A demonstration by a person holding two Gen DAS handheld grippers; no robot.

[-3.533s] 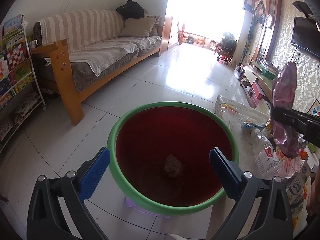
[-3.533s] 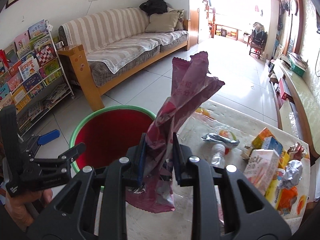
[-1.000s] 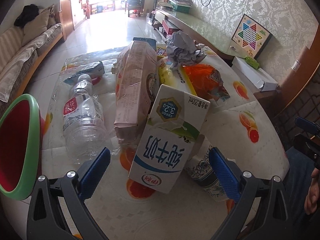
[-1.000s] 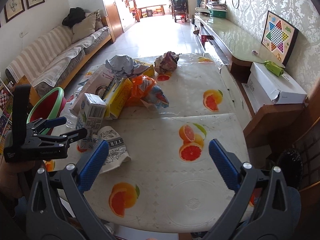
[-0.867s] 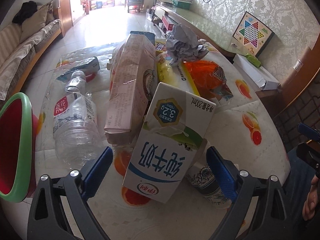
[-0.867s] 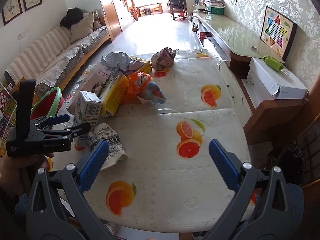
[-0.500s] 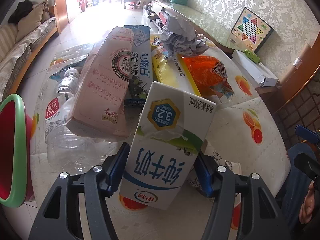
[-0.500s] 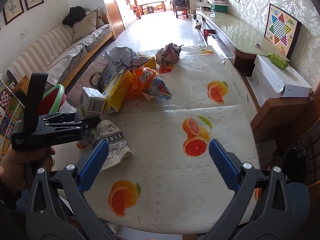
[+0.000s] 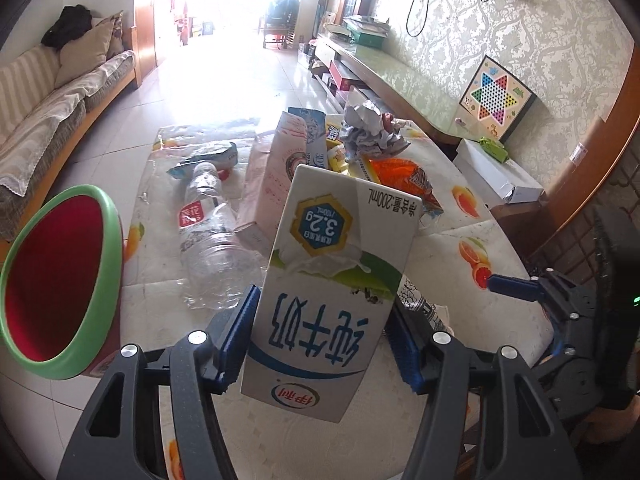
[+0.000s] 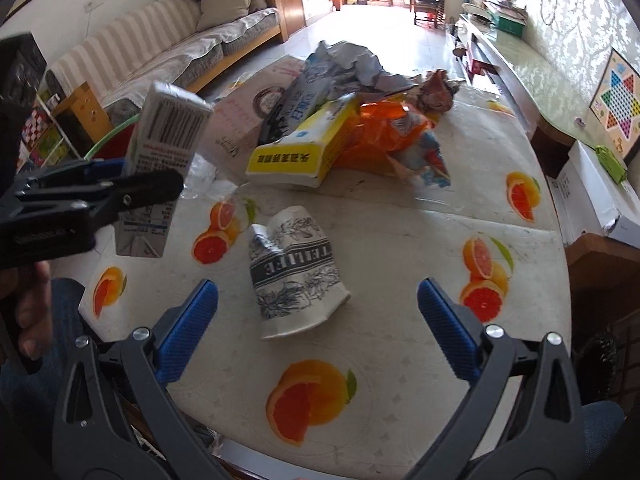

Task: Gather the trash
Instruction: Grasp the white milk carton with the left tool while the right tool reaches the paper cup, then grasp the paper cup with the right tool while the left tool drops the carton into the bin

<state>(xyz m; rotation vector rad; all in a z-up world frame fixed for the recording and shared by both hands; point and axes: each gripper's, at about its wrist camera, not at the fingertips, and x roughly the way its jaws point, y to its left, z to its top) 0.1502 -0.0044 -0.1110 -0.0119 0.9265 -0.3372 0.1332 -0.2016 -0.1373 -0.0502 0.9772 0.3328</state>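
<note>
The milk carton [image 9: 332,292] sits clamped between the blue pads of our left gripper [image 9: 322,340], which have just closed onto its two side faces near the end closest to us. Its long axis runs away from us along the fingers, tilted a little to the right in the left wrist view, and its printing reads upside down from there. In the right wrist view the carton [image 10: 164,160] stands roughly upright and clear of the table [image 10: 392,248], with the left gripper [image 10: 120,184] gripping it across its middle.

Our right gripper [image 10: 318,328] has its jaws wide apart with nothing between the pads; a crushed paper cup [image 10: 294,268] lies on its side on the table just ahead of them, rim towards us.

Beyond the carton lie a clear bottle [image 9: 206,240], a pink box [image 9: 272,184], a yellow box [image 10: 304,148], an orange wrapper [image 10: 392,132] and crumpled paper [image 9: 368,128], all heaped together on the fruit-print cloth. The red bin [image 9: 60,284] with its green rim stands off the table's left edge, beside the bottle. A sofa [image 9: 48,120] runs along the far left wall.
</note>
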